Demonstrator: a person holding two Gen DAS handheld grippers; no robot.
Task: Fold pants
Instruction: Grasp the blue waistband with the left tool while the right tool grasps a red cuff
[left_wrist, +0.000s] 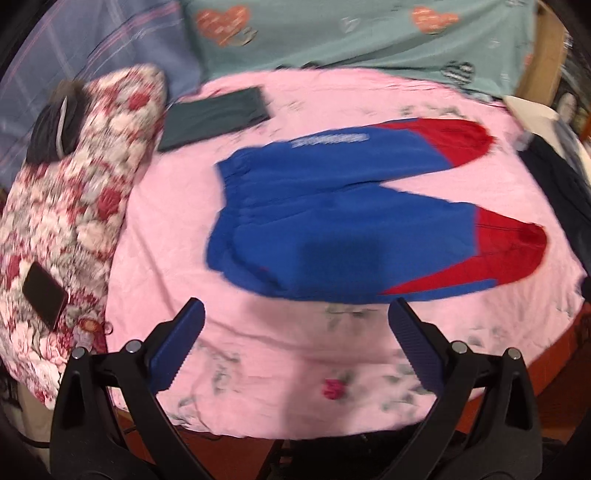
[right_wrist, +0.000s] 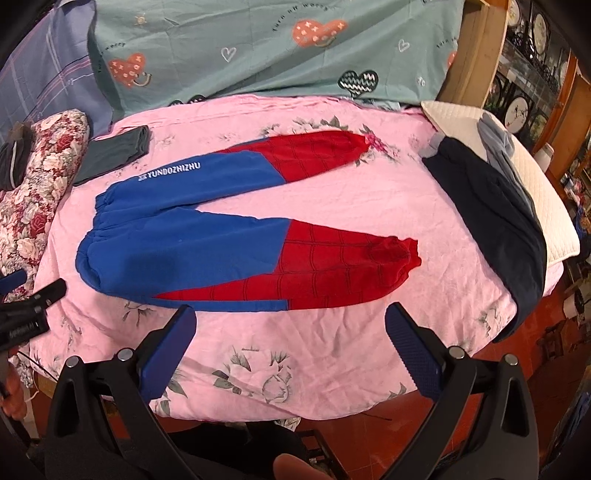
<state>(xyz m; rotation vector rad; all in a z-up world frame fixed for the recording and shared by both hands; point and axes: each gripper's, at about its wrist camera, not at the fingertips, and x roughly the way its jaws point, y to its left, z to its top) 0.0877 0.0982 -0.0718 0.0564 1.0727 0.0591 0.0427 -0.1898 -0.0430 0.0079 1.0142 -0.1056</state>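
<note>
Crowding the pink sheet (right_wrist: 332, 206): folded grey garment (right_wrist: 110, 155) far-left, dark navy clothes (right_wrist: 498, 221) draped on the right edge, floral pillow (left_wrist: 74, 206) at left with a phone (left_wrist: 44, 295) on it. Nothing lies between grippers and pants. Left gripper (left_wrist: 295, 317) and right gripper (right_wrist: 290, 325) both hover above the near edge, fingers spread wide, holding nothing. Blue-red pants (right_wrist: 240, 236) lie flat, legs splayed right, waistband left, just beyond both sets of fingertips, not touching.
</note>
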